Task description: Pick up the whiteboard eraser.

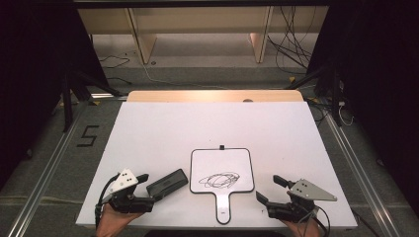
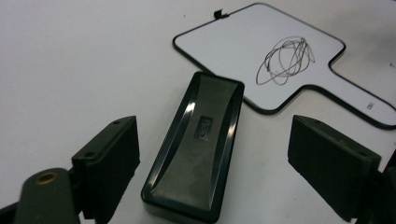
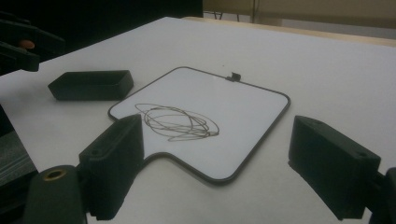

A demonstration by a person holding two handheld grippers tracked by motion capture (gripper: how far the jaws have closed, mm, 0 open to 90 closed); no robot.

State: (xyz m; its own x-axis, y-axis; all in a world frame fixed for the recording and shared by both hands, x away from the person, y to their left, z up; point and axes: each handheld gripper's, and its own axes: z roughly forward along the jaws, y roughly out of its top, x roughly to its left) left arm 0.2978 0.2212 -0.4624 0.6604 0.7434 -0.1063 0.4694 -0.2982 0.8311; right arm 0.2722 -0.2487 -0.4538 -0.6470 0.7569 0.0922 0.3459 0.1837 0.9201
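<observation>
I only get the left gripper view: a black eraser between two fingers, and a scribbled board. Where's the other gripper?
Observer: The right gripper is at the near edge of the table, just right of the board. Its fingers are open with nothing between them.
Operator: My picture cuts off the handle. Which way does it point?
Observer: The handle points straight back toward the person and stops short of the table's near edge.
Operator: What lies beyond the table?
Observer: Grey floor with a "5" marked on it at the left, and wooden shelving at the far end.
</observation>
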